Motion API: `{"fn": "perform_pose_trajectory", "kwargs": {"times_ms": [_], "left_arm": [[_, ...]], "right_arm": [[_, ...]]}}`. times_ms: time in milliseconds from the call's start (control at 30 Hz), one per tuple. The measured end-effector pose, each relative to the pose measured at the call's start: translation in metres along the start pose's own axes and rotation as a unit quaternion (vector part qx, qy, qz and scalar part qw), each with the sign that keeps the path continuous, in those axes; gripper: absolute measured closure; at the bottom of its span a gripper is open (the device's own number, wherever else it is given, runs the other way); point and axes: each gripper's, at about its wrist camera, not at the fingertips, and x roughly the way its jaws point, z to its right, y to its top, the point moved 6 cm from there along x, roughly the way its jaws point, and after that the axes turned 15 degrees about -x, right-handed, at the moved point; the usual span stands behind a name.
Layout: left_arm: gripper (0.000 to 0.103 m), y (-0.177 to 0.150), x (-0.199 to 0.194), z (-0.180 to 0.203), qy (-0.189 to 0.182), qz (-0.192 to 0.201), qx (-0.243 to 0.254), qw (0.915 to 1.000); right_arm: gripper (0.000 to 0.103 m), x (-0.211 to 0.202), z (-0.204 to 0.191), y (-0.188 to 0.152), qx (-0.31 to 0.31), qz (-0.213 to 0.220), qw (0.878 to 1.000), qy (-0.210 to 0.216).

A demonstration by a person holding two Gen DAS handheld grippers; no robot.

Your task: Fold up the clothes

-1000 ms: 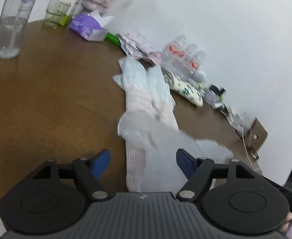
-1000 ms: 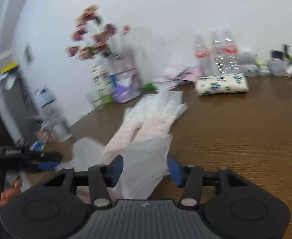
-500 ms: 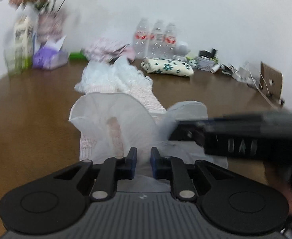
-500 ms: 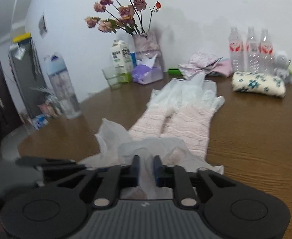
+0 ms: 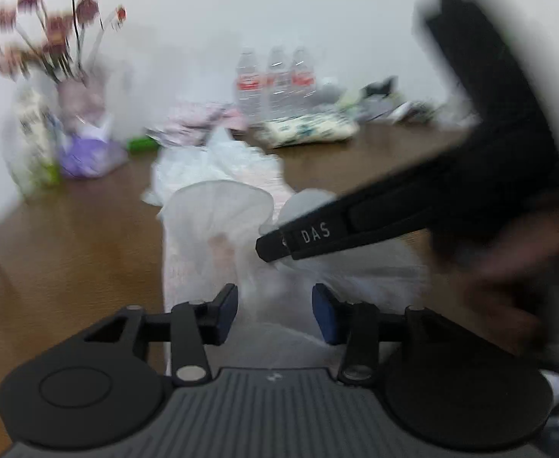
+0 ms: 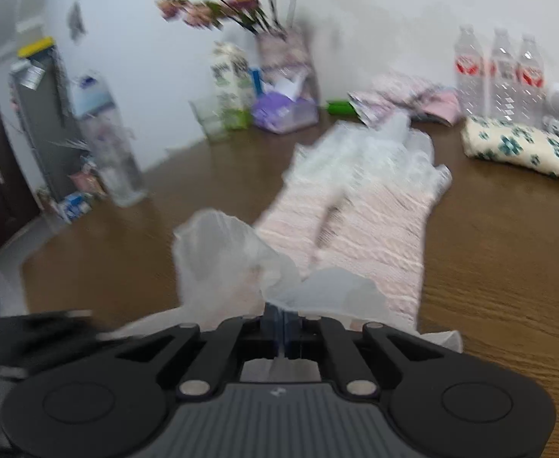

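The pink garment (image 6: 374, 229) with sheer white frills lies stretched along the brown table (image 6: 508, 267), running away from both claws toward the far wall. Its near frilled hem bunches up right at the right gripper (image 6: 281, 324), whose blue pads are clenched tight on that sheer fabric. In the left wrist view the same frill (image 5: 218, 213) billows just ahead of the left gripper (image 5: 274, 311); its jaws are opening, the thin cloth lies between the blue pads, and neither pad appears to press on it.

The black body of the right gripper (image 5: 393, 221), marked "DAS", crosses in from the right just ahead of the left claw, over the hem, with a blurred hand (image 5: 508, 267) behind it.

Beyond the garment's far end stand three water bottles (image 6: 500, 72), a flower-print roll of cloth (image 6: 516, 149), a crumpled pink-patterned piece (image 6: 401, 95), a vase of dried roses (image 6: 279, 53), a milk carton (image 6: 229, 76) and a purple tissue pack (image 6: 283, 110).

Both views are smeared by motion; the hem's exact edges and the small clutter at the far right are hard to make out.
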Motion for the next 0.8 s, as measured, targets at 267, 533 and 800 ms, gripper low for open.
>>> {"fn": "perform_pose_trajectory", "kwargs": {"times_ms": [267, 533, 800], "left_arm": [[0.078, 0.053, -0.012, -0.105, -0.019, 0.055, -0.242, 0.9686], [0.091, 0.054, 0.083, -0.033, -0.042, -0.053, -0.174, 0.9824], [0.093, 0.043, 0.086, -0.046, -0.035, -0.055, -0.206, 0.9764]], "right_arm": [[0.099, 0.006, -0.029, -0.013, -0.119, 0.002, 0.991, -0.068], [0.079, -0.022, -0.046, -0.010, -0.175, 0.008, 0.981, -0.088], [0.060, -0.124, 0.049, -0.037, 0.155, 0.185, 0.969, 0.046]]}}
